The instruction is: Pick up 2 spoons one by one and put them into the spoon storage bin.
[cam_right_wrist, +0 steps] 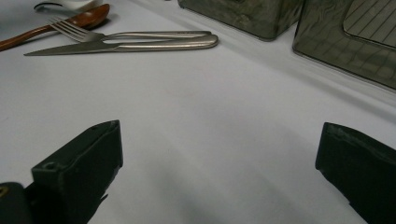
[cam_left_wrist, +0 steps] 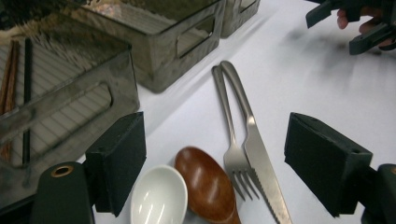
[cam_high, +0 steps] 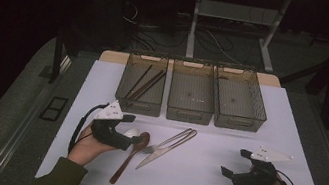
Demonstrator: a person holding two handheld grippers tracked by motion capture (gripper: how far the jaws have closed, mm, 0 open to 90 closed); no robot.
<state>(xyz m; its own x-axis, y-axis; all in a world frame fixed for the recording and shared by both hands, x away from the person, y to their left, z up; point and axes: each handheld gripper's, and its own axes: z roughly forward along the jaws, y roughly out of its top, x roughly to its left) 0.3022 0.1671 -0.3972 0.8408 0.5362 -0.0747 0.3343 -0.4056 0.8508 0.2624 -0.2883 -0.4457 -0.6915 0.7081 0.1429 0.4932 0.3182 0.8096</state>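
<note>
**Left gripper low over the spoons**

I see my left gripper (cam_high: 130, 139), jaws apart and gripping nothing, over the white spoon (cam_left_wrist: 159, 196) and brown spoon (cam_left_wrist: 205, 184) on the white table (cam_high: 201, 164). Fork (cam_left_wrist: 229, 135) and knife (cam_left_wrist: 254, 144) lie beside the spoons; three bins (cam_high: 191, 97) beyond. My right gripper (cam_high: 236, 165) rests open. The room is dark.

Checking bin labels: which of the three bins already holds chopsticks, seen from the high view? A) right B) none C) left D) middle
C: the chopsticks lie in the left bin; the middle bin and right bin hold no utensils.
</note>
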